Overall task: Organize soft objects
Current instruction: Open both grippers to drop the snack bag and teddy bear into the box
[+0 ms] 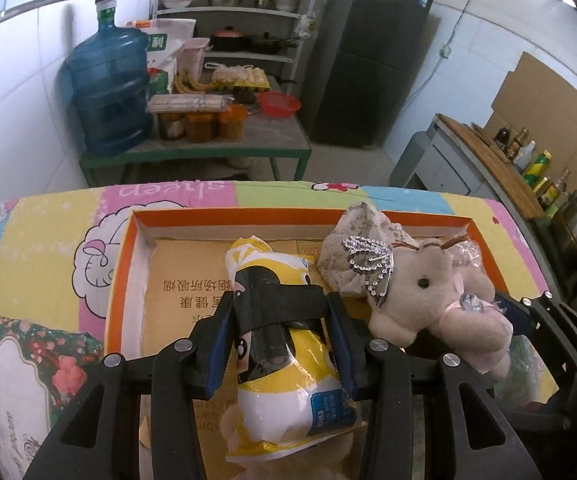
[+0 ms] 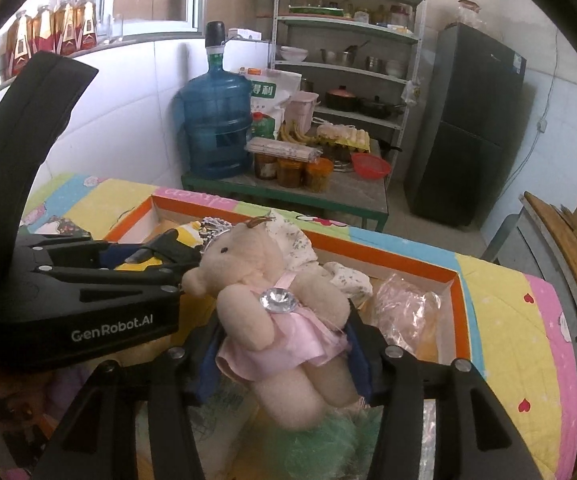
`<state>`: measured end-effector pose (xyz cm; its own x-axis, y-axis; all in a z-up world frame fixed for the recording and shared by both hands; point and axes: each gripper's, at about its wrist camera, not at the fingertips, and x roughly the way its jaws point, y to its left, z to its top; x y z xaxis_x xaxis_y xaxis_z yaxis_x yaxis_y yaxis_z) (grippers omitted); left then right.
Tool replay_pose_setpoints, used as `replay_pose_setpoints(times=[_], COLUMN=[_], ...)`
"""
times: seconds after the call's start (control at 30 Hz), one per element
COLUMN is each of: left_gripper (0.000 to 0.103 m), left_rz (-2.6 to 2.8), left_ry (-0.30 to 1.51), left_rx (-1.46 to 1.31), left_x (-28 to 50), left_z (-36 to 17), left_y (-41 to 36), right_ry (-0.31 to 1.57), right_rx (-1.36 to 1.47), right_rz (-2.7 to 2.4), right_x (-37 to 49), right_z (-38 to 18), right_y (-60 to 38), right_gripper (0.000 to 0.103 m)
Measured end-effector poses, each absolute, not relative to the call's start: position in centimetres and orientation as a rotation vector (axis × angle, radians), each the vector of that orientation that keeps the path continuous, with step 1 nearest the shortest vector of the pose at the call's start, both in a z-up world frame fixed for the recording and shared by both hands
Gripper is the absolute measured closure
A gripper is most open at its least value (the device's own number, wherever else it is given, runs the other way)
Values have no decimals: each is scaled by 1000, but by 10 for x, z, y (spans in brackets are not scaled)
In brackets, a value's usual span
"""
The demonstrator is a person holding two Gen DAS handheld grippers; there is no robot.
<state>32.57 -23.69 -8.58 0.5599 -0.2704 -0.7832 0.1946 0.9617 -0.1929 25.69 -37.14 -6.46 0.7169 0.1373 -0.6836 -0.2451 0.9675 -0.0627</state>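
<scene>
A yellow packet point(image 1: 284, 344) is gripped by the left gripper point(image 1: 282, 320), its jaws closed on the packet's middle, where black tape is wrapped round it. A plush bear point(image 2: 272, 308) in a pink skirt is gripped at the waist by the right gripper point(image 2: 284, 344), with head up and legs hanging below the jaws. Both things are held over the orange-rimmed box point(image 1: 124, 280), which lies on a patchwork cloth point(image 1: 40, 224) covering the desk. A flowered pouch point(image 1: 352, 248) and a clear bag point(image 2: 408, 312) already lie at the far right of the box; the left half of its floor is bare cardboard.

The step in hand appears to be the placing of both things into the box. It would be done best if the packet were lowered onto the bare floor at the left, flat and lengthwise, and released only once it rests there, since a soft filled packet may slump or roll if dropped. The bear should be set just beside the pouch, not on the clear bag, and laid on its back so that the tiara point(image 1: 372, 268) is not crushed. Because the two grippers are nearly touching, one should be lowered first and the other kept apart. The jaws should be opened fully before being lifted, lest the skirt or tape be caught.
</scene>
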Motion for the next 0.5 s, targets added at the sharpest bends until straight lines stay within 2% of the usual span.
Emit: replay_pose_setpoints(times=[0.23, 0.4, 0.5], left_gripper=[54, 36, 32], left_rz=[-283, -278, -279], left_ry=[951, 922, 895], left_rx=[-126, -145, -154], left_x=[326, 321, 315], left_z=[-90, -82, -75], left_y=[-231, -225, -221], right_ry=[768, 759, 754], right_rx=[-110, -97, -91], right_rz=[247, 256, 255], right_x=[258, 256, 256], right_z=[-67, -65, -65], right_y=[-377, -380, -382], right_gripper=[47, 39, 38])
